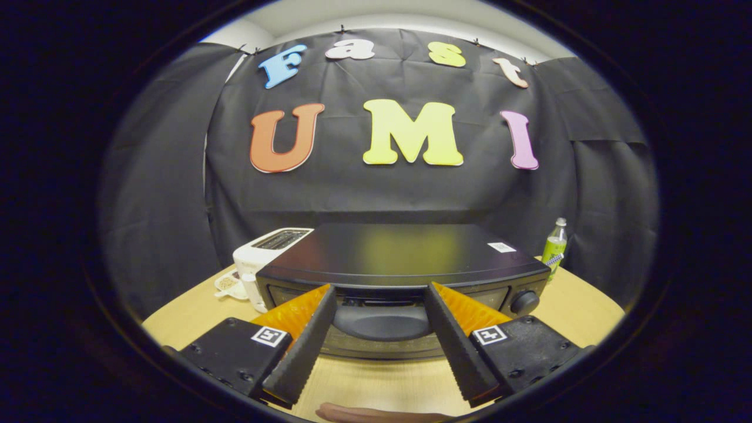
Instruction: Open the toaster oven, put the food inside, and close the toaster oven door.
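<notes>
The gripper (379,294) stands wide open, its two ribbed black fingers (305,346) spread apart and holding nothing. The fingertips sit at the front of the toaster oven (405,258), one to each side of the door handle (382,320), which lies in the gap between them. Whether either tip actually touches the oven front cannot be told. Orange panels back each finger, and a square marker (269,336) is fixed on each black finger base.

The toaster oven is black, sits squarely ahead on a light wooden table (376,382), and its door is closed. A round knob (524,302) is set on the front, beyond the right finger. A small white label (501,247) lies on the flat top.

Beside the oven, on the left finger's side, stands a white pop-up toaster (264,252), with a small white dish (229,286) just next to it. On the opposite side, behind the oven's far corner, a green bottle (554,247) stands upright.

At the near table edge, below the fingers, part of a hand (376,415) shows.
</notes>
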